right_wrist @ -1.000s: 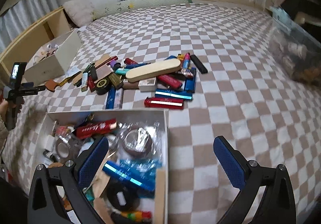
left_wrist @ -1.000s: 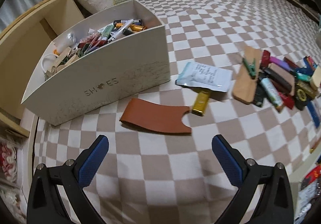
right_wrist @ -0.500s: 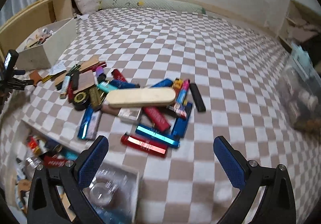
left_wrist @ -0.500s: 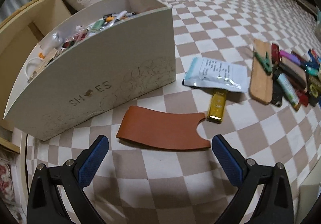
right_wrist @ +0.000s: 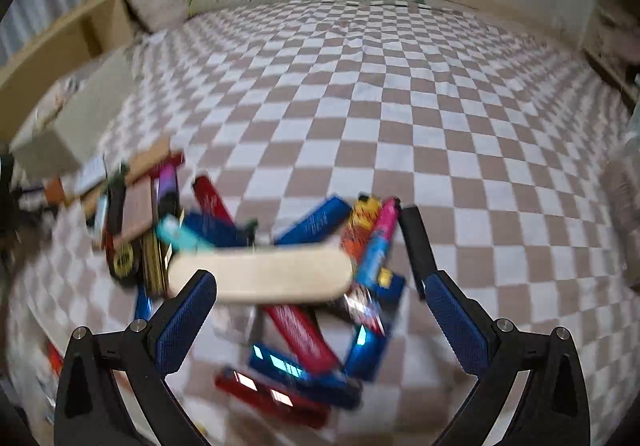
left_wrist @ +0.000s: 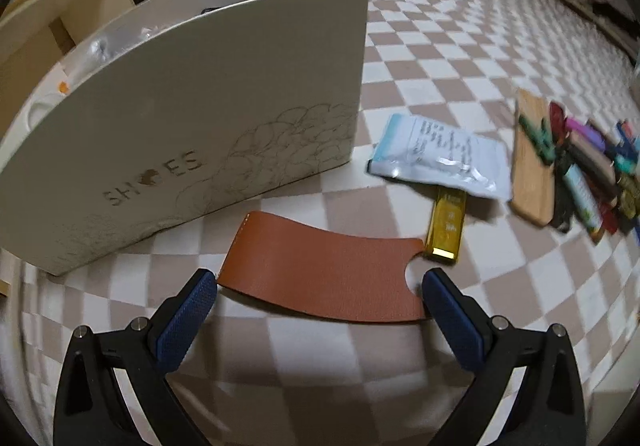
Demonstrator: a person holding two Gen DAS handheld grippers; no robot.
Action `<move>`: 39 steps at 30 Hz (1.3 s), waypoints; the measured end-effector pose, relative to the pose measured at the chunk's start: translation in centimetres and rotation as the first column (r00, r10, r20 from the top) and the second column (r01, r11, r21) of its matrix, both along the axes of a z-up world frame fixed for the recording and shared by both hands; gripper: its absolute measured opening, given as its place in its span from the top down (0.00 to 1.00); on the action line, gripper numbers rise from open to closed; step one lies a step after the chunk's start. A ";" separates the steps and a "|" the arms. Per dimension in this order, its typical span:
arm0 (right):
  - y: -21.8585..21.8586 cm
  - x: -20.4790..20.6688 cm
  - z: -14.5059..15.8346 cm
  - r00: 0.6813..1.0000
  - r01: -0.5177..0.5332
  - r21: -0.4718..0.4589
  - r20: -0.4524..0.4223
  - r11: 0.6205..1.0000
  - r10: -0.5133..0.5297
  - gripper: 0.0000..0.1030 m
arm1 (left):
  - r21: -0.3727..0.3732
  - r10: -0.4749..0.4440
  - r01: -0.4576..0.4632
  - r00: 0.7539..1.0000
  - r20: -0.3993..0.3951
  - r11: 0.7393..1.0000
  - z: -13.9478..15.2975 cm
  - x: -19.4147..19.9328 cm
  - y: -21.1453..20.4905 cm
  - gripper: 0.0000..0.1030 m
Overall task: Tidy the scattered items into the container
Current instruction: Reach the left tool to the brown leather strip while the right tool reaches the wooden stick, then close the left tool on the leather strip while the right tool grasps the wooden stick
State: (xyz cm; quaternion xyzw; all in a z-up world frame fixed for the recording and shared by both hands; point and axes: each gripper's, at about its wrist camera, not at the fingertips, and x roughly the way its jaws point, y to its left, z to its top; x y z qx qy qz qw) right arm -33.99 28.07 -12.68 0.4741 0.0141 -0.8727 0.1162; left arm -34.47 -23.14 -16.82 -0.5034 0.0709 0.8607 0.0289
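A brown leather sleeve [left_wrist: 320, 278] lies flat on the checkered cover just ahead of my open left gripper [left_wrist: 318, 300], its near edge between the blue pads. Behind it stands the cream box marked SHOES [left_wrist: 192, 134], holding several small items. A gold bar-shaped item [left_wrist: 446, 232] and a white pouch [left_wrist: 440, 158] lie to the right. My right gripper [right_wrist: 320, 298] is open low over a blurred pile of small items; a long beige wooden case [right_wrist: 260, 276] lies on top between the pads.
A wooden board [left_wrist: 532, 162] and several coloured sticks lie at the far right of the left wrist view. A black stick [right_wrist: 416, 242] sits at the pile's right edge. The cream box [right_wrist: 76, 122] appears far left. A wooden bed frame [left_wrist: 44, 26] borders the left side.
My left gripper has come down and forward to the brown sleeve. The right gripper swung away from the white tray of items and dropped toward the pile with the beige case.
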 end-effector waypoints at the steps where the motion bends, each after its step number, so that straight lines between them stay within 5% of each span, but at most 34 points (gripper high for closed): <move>1: -0.1 -0.6 -0.1 1.000 0.005 -0.018 -0.002 1.000 -0.005 0.00 | 0.027 -0.007 0.007 1.000 -0.002 1.000 0.1 0.0 0.1 0.01; 8: -1.6 -3.5 -2.1 0.997 -0.023 -0.147 0.066 0.989 0.033 0.00 | 0.159 -0.099 0.092 0.995 0.031 0.983 -0.2 -0.1 2.0 0.38; 16: -2.9 -1.6 -3.3 0.972 -0.132 -0.228 0.162 0.965 0.172 0.00 | 0.263 -0.195 0.177 0.980 0.044 0.948 -0.1 2.0 6.5 0.40; 20: -4.3 0.7 -3.3 0.913 -0.247 -0.268 0.257 0.931 0.317 0.00 | 0.289 -0.232 0.205 0.971 0.062 0.935 -0.2 2.1 8.3 0.40; 22: -5.2 2.1 -3.2 0.893 -0.305 -0.226 0.268 0.925 0.360 0.00 | 0.274 -0.231 0.205 0.971 0.065 0.940 -0.1 3.0 8.4 0.40; 26: -6.5 3.6 -1.6 0.934 -0.335 0.025 0.145 0.942 0.328 0.00 | 0.261 -0.162 0.141 0.985 0.062 0.955 0.2 3.7 7.0 0.26; 30: -7.2 2.8 -1.8 0.944 -0.320 0.068 0.109 0.945 0.312 0.01 | 0.218 -0.121 0.111 0.992 0.031 0.970 1.0 3.5 6.1 0.17; 33: -7.7 2.5 -2.5 0.937 -0.342 0.127 0.118 0.931 0.328 0.19 | 0.205 -0.069 0.066 0.998 0.010 0.977 1.3 2.7 4.6 0.06; 35: -8.2 2.3 -3.5 0.925 -0.372 0.146 0.145 0.917 0.353 0.20 | 0.233 -0.027 0.021 0.999 0.019 0.972 1.0 2.0 3.7 0.06; 39: -9.3 2.9 -4.2 0.920 -0.389 0.237 0.143 0.890 0.365 0.44 | 0.262 0.009 -0.022 0.999 0.047 0.965 0.2 0.2 3.5 0.06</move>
